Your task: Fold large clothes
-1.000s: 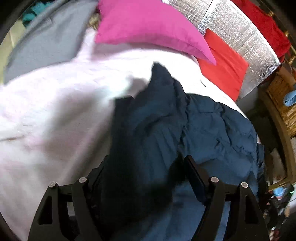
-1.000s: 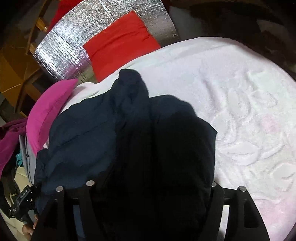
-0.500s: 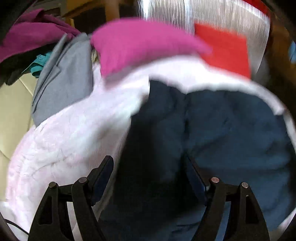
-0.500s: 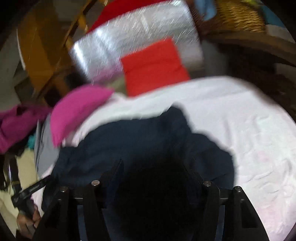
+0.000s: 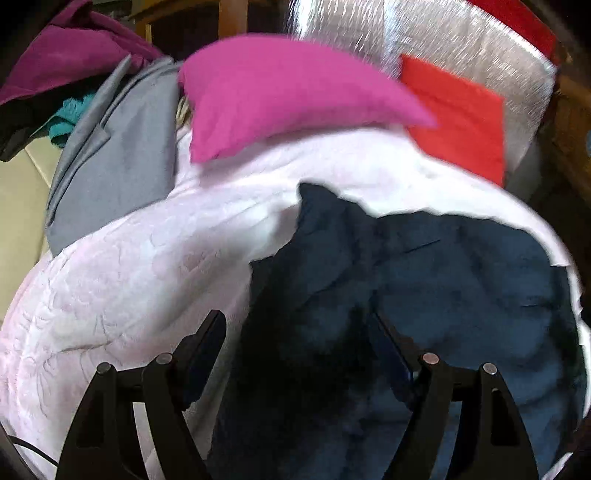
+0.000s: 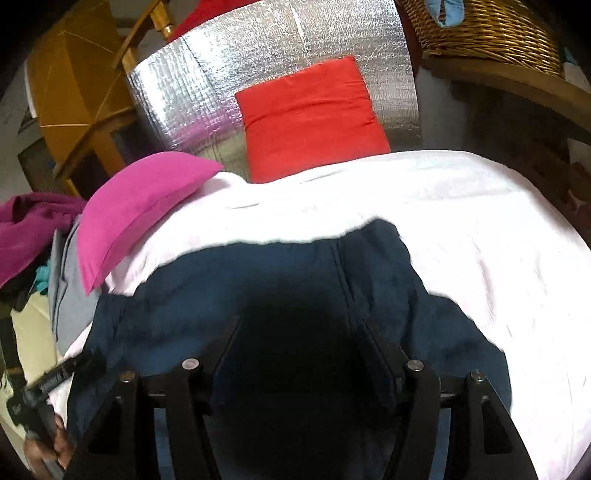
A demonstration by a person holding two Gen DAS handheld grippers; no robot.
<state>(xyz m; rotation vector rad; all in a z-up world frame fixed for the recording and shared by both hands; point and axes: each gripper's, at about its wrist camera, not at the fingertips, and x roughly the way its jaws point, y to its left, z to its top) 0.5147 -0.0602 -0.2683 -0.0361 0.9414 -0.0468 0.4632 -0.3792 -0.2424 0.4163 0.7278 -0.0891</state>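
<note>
My left gripper has its fingers spread wide, with a dark fold of the navy jacket lying between them; I cannot tell whether the pads actually press the cloth. My right gripper also has its fingers set wide apart, and the navy jacket fills the gap between them in deep shadow, so I cannot tell there either whether the cloth is gripped.

The jacket lies on the bed, on a white quilted bedspread that shows bare to the left of the cloth in the left wrist view and to the right and far side in the right wrist view. One corner of the jacket points toward the far end of the bed.

At the far end a pink pillow rests on the bedspread, with a red cushion to its right, leaning against a silver foil panel. A grey garment lies at the bed's left edge, beside a magenta cloth. A wicker basket stands far right. My left hand shows low at the left edge of the right wrist view.
</note>
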